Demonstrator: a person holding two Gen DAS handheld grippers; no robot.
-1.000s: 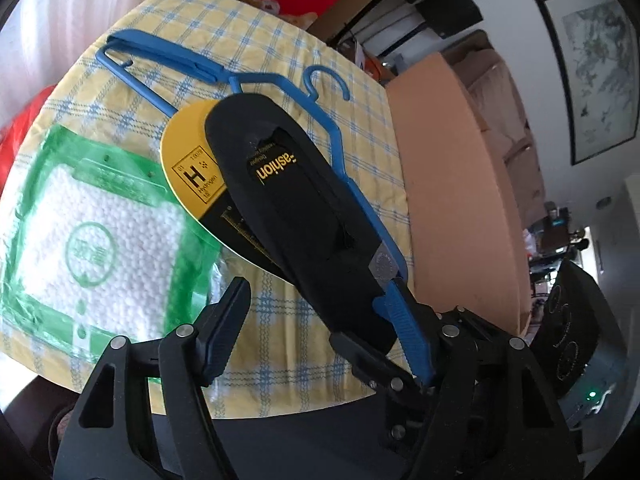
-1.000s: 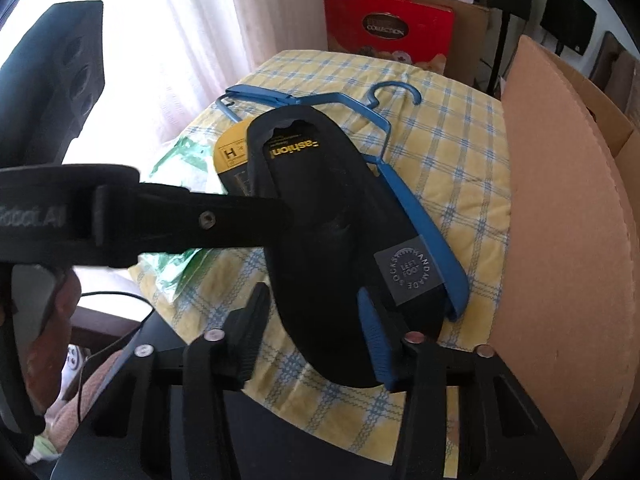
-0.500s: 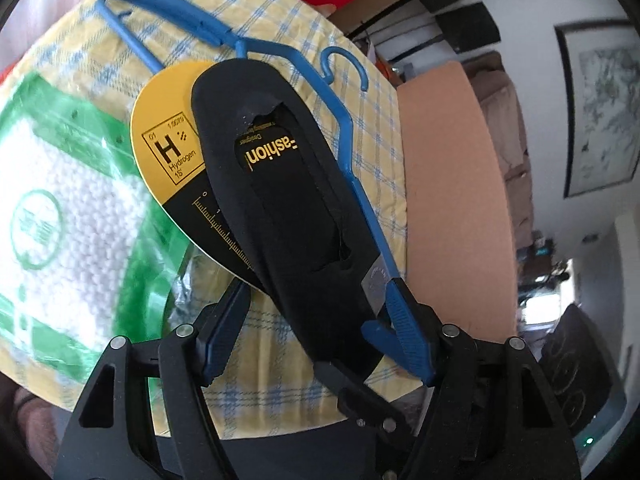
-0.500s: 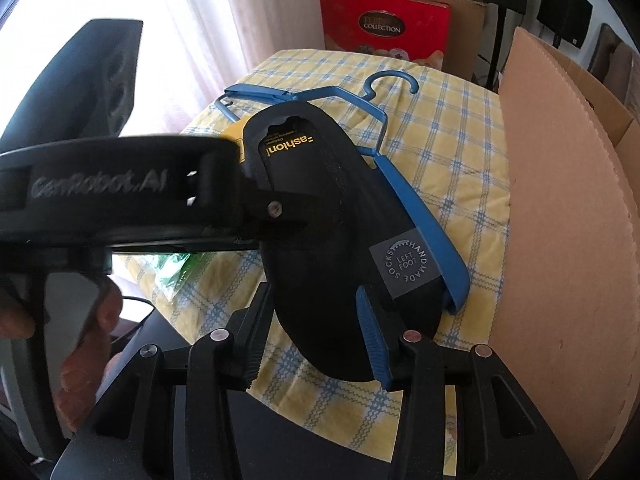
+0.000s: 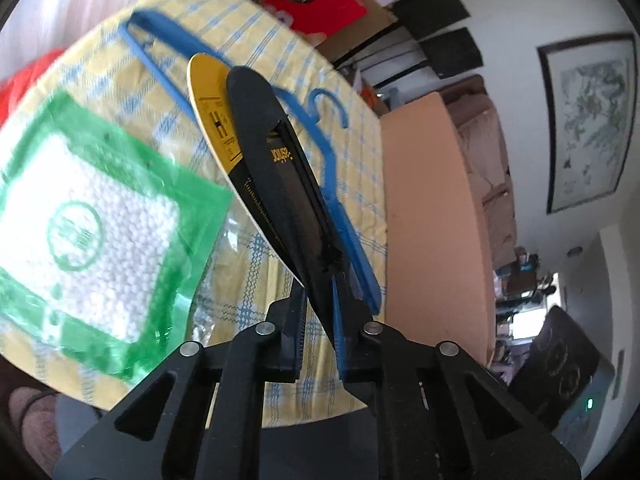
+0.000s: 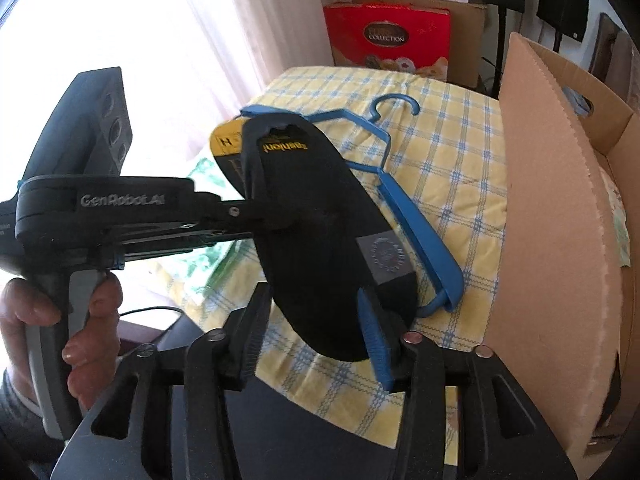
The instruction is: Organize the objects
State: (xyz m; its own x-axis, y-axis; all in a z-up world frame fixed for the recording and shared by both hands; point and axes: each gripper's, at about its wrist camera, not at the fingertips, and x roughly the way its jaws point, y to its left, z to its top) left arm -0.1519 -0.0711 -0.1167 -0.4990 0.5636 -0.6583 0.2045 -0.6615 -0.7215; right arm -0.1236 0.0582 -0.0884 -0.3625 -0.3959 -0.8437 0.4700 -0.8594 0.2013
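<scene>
A black foot-shaped sock pack [image 5: 280, 184] with a yellow card [image 5: 208, 108] behind it is tilted up above the checked tablecloth [image 6: 452, 152]. My left gripper [image 5: 320, 308] is closing and its pads press on the pack's thin edge. In the right wrist view the left gripper [image 6: 248, 216] reaches in from the left onto the sock pack [image 6: 316, 216]. My right gripper [image 6: 316, 328] is opening; the pack's heel end lies between its fingers, which no longer clamp it. A blue hanger [image 6: 416, 224] lies under the pack.
A green bag of white beads [image 5: 92, 224] lies on the cloth to the left. A tall cardboard box [image 6: 560, 208] stands along the table's right side. A red gift box [image 6: 386, 36] stands behind the table. A hand [image 6: 92, 312] holds the left gripper's handle.
The left jaws closed from wide apart onto the sock pack, which now shows edge-on in the left view. The right jaws spread wider around the heel end.
</scene>
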